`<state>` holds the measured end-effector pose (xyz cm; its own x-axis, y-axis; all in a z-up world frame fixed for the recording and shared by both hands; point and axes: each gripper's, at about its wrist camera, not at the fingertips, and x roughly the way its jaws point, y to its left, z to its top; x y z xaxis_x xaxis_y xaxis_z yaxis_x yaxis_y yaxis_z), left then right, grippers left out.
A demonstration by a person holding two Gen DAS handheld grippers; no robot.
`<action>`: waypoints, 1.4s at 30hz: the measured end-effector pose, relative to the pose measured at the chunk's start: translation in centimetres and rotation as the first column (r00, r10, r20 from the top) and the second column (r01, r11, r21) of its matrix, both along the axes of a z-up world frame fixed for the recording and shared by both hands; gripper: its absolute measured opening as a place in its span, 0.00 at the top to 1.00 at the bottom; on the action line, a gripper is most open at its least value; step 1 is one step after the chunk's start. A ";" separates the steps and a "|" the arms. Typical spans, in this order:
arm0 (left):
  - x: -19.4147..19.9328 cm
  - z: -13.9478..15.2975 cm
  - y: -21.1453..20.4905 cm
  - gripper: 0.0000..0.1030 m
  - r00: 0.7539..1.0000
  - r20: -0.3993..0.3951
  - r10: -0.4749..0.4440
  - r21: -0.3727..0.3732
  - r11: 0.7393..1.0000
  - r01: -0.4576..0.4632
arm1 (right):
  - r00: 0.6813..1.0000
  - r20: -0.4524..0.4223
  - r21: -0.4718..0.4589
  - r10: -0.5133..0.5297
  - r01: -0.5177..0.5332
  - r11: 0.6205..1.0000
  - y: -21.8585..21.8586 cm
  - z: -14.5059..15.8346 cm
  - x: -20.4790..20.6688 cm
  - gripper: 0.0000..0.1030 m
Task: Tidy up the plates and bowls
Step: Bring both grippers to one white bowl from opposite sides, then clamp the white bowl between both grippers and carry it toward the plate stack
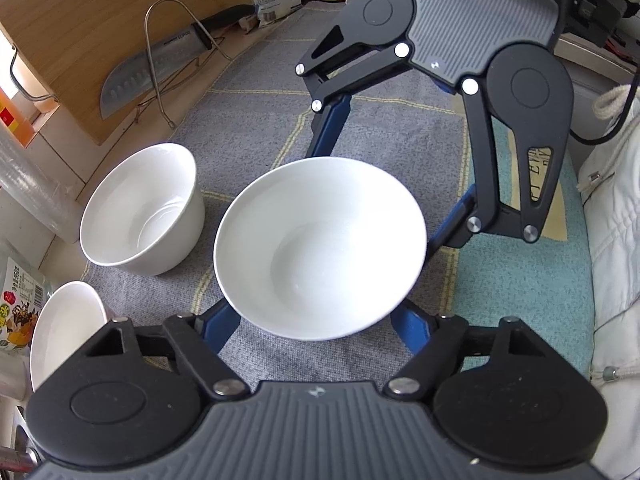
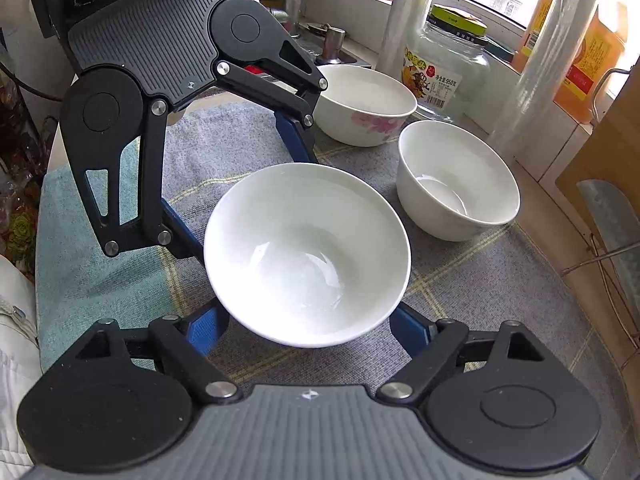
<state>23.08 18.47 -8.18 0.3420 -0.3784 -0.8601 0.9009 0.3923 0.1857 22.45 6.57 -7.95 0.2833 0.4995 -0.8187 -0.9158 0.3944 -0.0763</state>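
A wide, shallow white bowl (image 1: 320, 248) (image 2: 308, 252) stands in the middle of a grey and teal cloth (image 1: 360, 128). My left gripper (image 1: 316, 312) (image 2: 240, 188) straddles it from one side and my right gripper (image 1: 384, 184) (image 2: 310, 320) from the opposite side. On both, the blue fingers (image 1: 220, 328) (image 2: 412, 328) run in under the bowl's rim. The fingertips are hidden there, so contact with the bowl's wall does not show. A deeper white bowl (image 1: 140, 208) (image 2: 456, 184) sits close beside it. A flower-patterned bowl (image 2: 364, 104) (image 1: 64, 328) stands further off.
A knife (image 1: 152, 68) and a wire stand lean on a wooden board at the cloth's far edge. A glass jar (image 2: 448, 68), a film roll (image 2: 548, 60) and an orange bottle (image 2: 588, 52) line the window side. A person's white sleeve (image 1: 616, 240) borders the teal end.
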 end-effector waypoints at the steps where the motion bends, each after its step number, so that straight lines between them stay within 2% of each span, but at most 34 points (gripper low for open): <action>1: -0.2 0.0 0.0 0.21 1.000 0.001 -0.004 0.002 1.000 0.004 | 1.000 -0.002 -0.002 -0.001 0.001 1.000 0.1 0.0 0.1 0.15; 17: -0.9 0.6 0.0 0.22 1.000 0.008 -0.029 -0.011 1.000 0.029 | 0.999 0.011 -0.016 -0.036 0.036 0.999 0.2 0.6 -1.0 0.16; 29: -2.9 2.0 -0.8 0.22 0.994 0.039 -0.098 -0.036 0.994 0.099 | 0.993 0.057 -0.036 -0.108 0.110 0.993 -0.7 2.3 -4.1 0.16; 36: -4.3 2.3 -3.1 0.22 0.989 0.051 -0.138 -0.023 0.990 0.140 | 0.986 0.073 -0.030 -0.148 0.151 0.988 -2.5 2.6 -5.7 0.16; 42: -4.4 2.3 -6.3 0.22 0.988 0.048 -0.150 -0.018 0.988 0.151 | 0.982 0.095 -0.021 -0.166 0.169 0.985 -5.7 2.9 -6.8 0.16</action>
